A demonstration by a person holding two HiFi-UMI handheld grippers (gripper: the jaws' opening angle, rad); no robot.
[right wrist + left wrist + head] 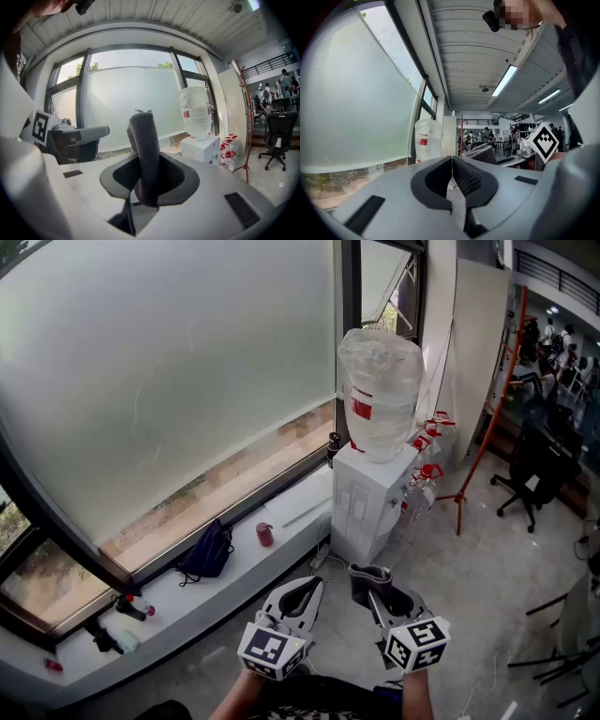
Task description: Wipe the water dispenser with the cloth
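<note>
The white water dispenser (367,507) stands by the window with a clear water bottle (379,390) upside down on top; the dispenser (203,147) also shows at the right of the right gripper view, and its bottle (427,139) in the left gripper view. My right gripper (375,589) is shut on a folded dark grey cloth (144,152), which sticks up between the jaws, and sits a short way in front of the dispenser. The cloth (369,573) also shows at the tips in the head view. My left gripper (305,593) is beside it, shut and empty.
A white window ledge (197,592) runs left of the dispenser and carries a dark blue bag (206,553), a red cup (265,534) and small bottles (131,607). An orange stand (487,427) and several red-capped bottles (427,479) sit right of the dispenser. An office chair (534,474) stands farther right.
</note>
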